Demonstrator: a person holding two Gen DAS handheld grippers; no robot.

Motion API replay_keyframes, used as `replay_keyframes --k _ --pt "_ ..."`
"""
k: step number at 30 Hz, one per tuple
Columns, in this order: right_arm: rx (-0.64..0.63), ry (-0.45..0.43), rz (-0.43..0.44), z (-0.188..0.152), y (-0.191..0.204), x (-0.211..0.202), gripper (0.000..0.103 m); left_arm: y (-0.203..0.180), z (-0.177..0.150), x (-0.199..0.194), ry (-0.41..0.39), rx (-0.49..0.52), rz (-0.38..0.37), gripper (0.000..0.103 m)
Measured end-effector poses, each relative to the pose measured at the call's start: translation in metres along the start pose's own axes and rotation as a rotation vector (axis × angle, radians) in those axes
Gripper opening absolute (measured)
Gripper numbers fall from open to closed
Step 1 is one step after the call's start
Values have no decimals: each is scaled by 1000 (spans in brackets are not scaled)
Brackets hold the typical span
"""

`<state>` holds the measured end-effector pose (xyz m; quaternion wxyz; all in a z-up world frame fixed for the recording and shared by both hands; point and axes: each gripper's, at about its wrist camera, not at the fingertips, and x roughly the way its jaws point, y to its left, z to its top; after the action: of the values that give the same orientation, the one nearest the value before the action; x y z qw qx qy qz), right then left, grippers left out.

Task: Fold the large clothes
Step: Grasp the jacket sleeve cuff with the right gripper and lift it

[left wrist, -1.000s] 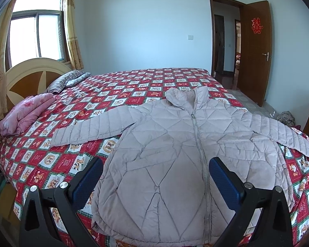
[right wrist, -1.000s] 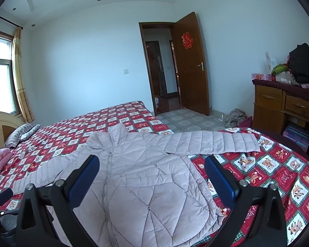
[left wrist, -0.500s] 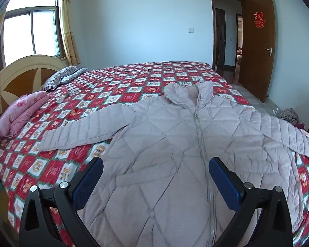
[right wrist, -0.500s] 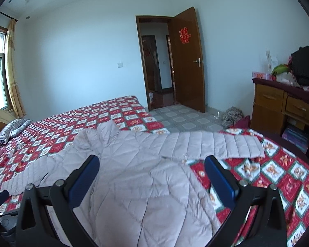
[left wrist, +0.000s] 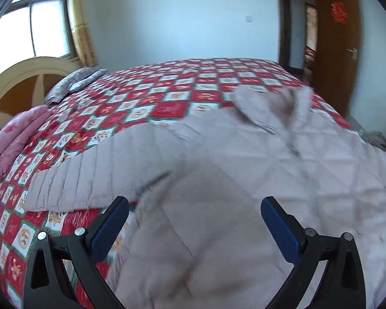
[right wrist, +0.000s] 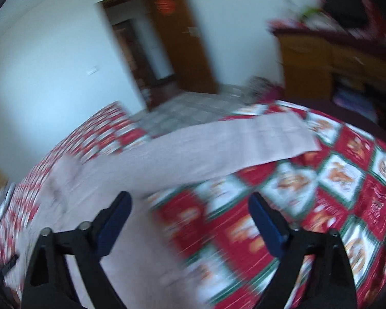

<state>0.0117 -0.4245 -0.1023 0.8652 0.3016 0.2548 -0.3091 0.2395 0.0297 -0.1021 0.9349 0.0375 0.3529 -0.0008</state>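
My left gripper (left wrist: 194,215): I hold it pointing down over the jacket with its jaws spread wide; the blue pads (left wrist: 110,228) grip nothing, only the quilted front shows between them.
My right gripper (right wrist: 189,212): its jaws stand apart and have just been closing in a little; nothing sits between them, and the pads (right wrist: 266,228) press on nothing. Behind the gap I see bedspread and the jacket's edge.
Jacket (left wrist: 244,180): pale mauve, quilted, lying flat and front-up on the bed, its zip running up to the collar (left wrist: 272,108) on the side away from me.
Jacket's left sleeve (left wrist: 95,170): stretched out from the body toward the headboard side, resting on the bedspread, just beyond my left gripper's left finger.
Jacket's right sleeve (right wrist: 231,144): stretched out from the body the other way, toward the dresser, its cuff lying flat on the spread, beyond my right gripper.
Bedspread (left wrist: 146,100): red, white and green checks, covering the bed all round the jacket.
Pink folded bedding (left wrist: 15,139): at the bed's edge, beyond the left sleeve's cuff, well apart from the jacket's body.
Striped pillow (left wrist: 74,83): farther back than the pink bedding, by the headboard (left wrist: 20,82).
Door (left wrist: 337,49): brown, standing open, past the jacket's collar.
Dresser (right wrist: 321,61): wooden, beyond the right sleeve's cuff, too blurred to tell what lies on top.
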Motion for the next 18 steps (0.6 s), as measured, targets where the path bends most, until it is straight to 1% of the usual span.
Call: replay_keyframes --k 2,3,5,6,8,11,14,18 --pt "156 26 5 26 -41 22 82 10 0 18 0 -45 -5 102" --pt "266 37 -17 39 -70 35 78 14 -2 27 3 -67 -6 102" --pt "381 45 -67 49 -102 51 78 17 -8 42 22 -99 3 102" --pt "406 51 -92 52 -112 57 78 17 -12 48 37 -105 5 102" --pt "400 53 -168 57 -124 65 76 16 -18 59 71 -106 4 102" --pt "371 41 -239 62 -129 71 76 13 -22 66 81 -103 16 102" --pt "366 41 -268 63 -131 72 76 11 -25 70 81 -93 14 102" --pt "287 48 -323 67 -120 82 76 11 -28 72 88 -89 14 102"
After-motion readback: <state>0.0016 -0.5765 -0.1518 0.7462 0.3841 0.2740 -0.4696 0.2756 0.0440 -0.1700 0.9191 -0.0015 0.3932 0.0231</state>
